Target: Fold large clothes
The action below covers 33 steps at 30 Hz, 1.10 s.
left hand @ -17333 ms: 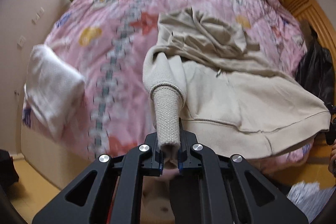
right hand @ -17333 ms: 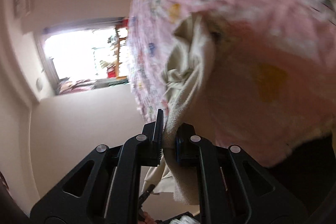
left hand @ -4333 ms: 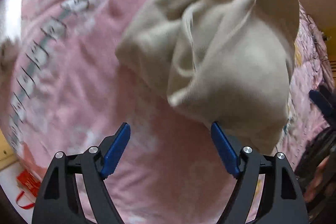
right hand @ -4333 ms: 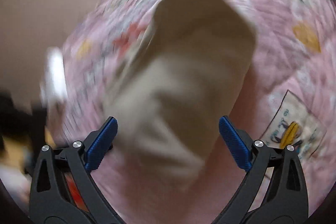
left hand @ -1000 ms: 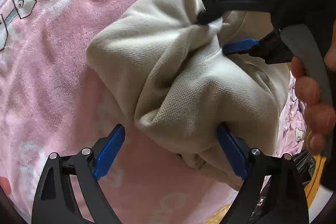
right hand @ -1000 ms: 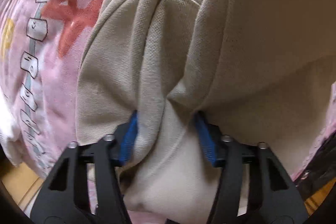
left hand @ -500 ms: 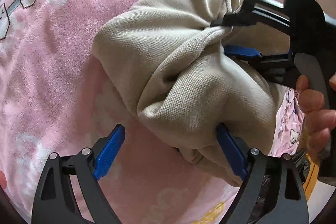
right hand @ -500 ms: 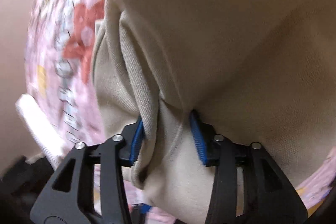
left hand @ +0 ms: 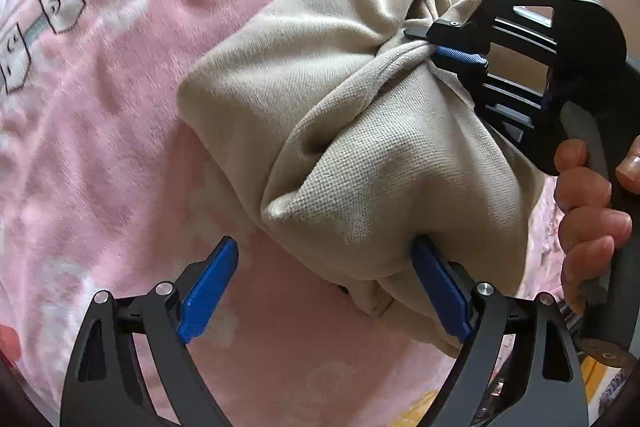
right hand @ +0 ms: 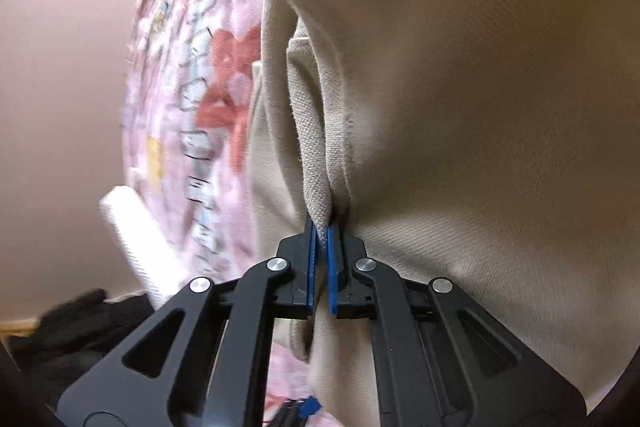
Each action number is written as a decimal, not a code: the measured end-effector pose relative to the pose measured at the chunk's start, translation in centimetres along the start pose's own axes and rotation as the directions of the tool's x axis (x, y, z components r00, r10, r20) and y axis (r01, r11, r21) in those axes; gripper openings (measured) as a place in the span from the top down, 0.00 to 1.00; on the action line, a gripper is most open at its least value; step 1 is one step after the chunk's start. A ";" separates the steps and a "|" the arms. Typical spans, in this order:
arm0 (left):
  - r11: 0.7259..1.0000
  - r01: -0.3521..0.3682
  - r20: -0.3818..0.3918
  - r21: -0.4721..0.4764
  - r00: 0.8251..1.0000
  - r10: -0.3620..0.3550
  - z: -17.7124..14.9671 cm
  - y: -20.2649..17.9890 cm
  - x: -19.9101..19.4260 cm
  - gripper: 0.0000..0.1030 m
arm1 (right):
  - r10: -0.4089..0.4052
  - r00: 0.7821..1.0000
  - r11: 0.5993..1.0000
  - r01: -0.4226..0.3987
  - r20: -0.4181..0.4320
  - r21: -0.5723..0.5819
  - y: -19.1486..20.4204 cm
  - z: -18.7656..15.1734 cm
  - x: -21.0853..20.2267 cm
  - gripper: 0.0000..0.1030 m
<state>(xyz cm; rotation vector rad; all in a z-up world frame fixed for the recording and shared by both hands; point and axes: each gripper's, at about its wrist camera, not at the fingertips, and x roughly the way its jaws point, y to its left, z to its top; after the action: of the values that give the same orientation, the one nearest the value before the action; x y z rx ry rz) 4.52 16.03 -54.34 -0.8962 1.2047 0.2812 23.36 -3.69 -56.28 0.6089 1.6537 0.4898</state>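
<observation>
The pink patterned blanket (left hand: 120,115) covers the bed and serves as the folding surface. On it lies the beige garment (left hand: 320,131), already gathered into a thick bundle of several layers, so the fold seems well along. The right gripper (right hand: 322,227) has just closed its jaws onto a ridge of that fabric at the bundle's far end, the pads nearly meeting with a thin pleat pinched between them, probably to lift or tuck that end. The left gripper (left hand: 332,291) stands wide open at the near end: its right pad touches the cloth, its left pad stands clear over the blanket, gripping nothing.

The left wrist view alone shows the person's hand (left hand: 588,211) on the right tool's handle. The right wrist view alone shows a white folded item (right hand: 136,239) at the bed's edge and dark cloth (right hand: 72,331) below it.
</observation>
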 end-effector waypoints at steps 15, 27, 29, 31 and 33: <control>0.982 -0.187 0.105 -0.039 0.976 0.190 3.7 1.2 -3.0 0.20 | 0.008 0.996 0.999 -0.012 -0.092 -0.046 4.0 0.9 3.7 0.94; 0.970 -0.199 0.130 0.141 0.975 0.181 6.1 -1.2 -10.3 0.18 | 0.275 0.956 0.948 -0.251 0.105 -0.194 9.3 1.5 -9.7 0.15; 0.972 -0.164 0.185 0.169 0.974 0.132 7.4 -3.3 -13.0 0.15 | 0.247 0.940 0.957 -0.198 0.236 -0.213 8.1 1.1 -14.0 0.12; 0.969 -0.103 0.197 0.226 0.979 0.058 9.0 -5.9 -14.1 0.14 | 0.131 0.917 0.979 -0.060 0.376 -0.195 5.4 0.0 -17.4 0.12; 0.942 -0.074 0.200 0.327 0.980 0.008 11.3 -10.3 -13.4 0.14 | 0.061 0.899 0.985 0.015 0.434 -0.169 2.5 -1.4 -18.2 0.12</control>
<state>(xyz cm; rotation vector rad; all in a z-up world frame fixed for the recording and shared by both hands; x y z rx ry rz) 13.75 21.09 -36.96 -0.5352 1.0486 0.1860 24.37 -13.35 -40.60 0.5649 1.1641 0.4646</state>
